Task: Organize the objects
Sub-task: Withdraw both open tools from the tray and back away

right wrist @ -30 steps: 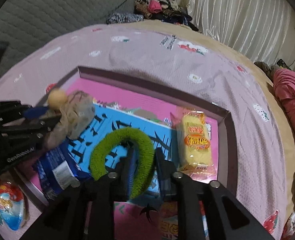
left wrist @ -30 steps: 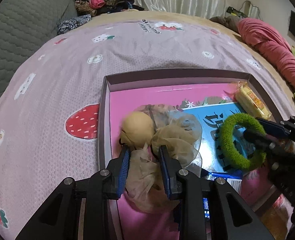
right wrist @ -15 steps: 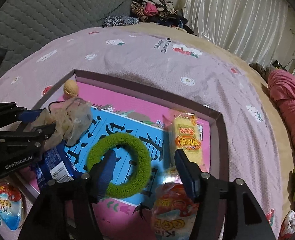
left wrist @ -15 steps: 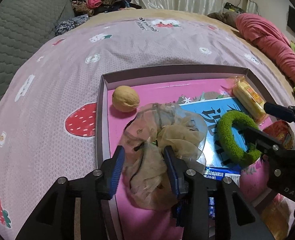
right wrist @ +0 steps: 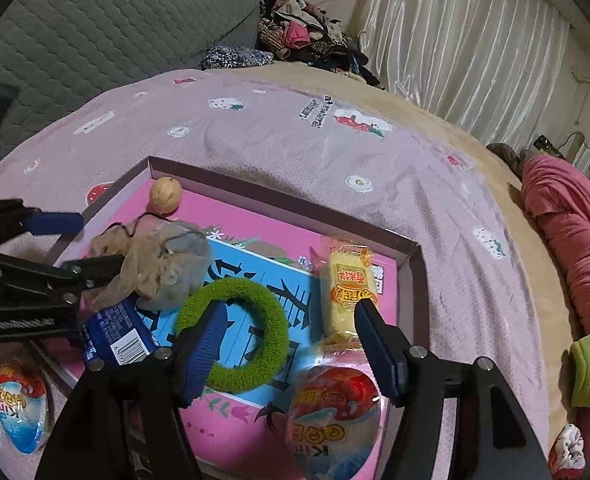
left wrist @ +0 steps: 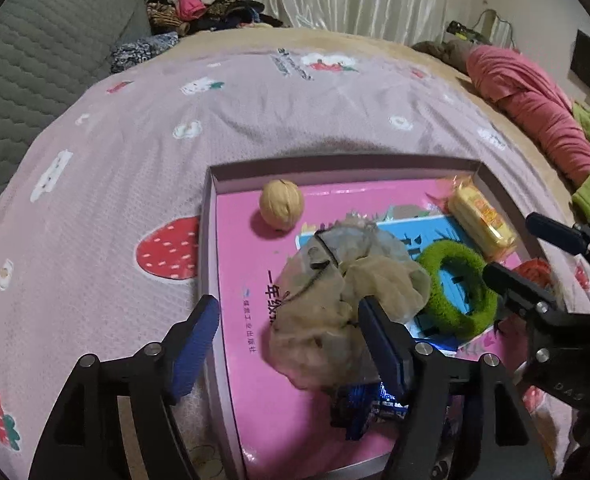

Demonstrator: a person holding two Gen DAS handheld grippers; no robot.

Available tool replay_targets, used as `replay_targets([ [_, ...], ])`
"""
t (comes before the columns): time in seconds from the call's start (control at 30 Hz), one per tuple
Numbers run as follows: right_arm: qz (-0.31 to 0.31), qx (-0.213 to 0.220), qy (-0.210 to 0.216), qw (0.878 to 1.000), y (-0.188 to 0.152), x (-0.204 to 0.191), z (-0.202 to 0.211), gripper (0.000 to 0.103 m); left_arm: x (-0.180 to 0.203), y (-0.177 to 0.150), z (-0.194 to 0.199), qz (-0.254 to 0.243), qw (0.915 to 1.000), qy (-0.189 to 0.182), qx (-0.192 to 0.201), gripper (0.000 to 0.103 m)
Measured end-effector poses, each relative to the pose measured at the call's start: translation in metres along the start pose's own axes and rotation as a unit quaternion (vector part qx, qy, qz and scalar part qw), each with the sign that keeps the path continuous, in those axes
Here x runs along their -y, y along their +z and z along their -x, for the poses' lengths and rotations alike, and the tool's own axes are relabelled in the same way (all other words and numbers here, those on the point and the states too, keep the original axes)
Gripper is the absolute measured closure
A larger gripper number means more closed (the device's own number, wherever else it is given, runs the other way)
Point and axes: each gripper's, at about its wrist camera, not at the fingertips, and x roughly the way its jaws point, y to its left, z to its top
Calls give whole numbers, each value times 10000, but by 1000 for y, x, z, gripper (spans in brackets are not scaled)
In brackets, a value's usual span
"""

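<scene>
Gaping wide over the shallow box, left gripper holding nothing, beige mesh scrunchie lying loose against its right finger near the box's left edge; right gripper likewise spread, empty, straddling green fuzzy hair tie at mid-box; walnut in far left corner, yellow snack packet along right edge

One walnut, two scrunchies, two egg toys, one cake.
</scene>
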Motion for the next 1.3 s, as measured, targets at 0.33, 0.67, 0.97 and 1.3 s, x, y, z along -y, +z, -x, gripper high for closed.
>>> replay_targets([
  [0.33, -49, 351, -245, 9991, 4, 5, 19, 29, -2, 7, 31, 63, 9991, 199, 356, 24],
  [0.67, -323, 1023, -422, 9933, 7, 15, 64, 12, 4, 9, 79, 98, 9917, 762, 1035, 23],
  [0.97, -764, 1183, -78, 9900, 1, 22, 96, 4, 15, 1, 113, 62, 9852, 967, 1414, 20],
  [1.3, -1078, 1518, 37, 9825, -14, 18, 152, 1, 15, -24, 159, 373, 9856, 759, 1462, 15],
])
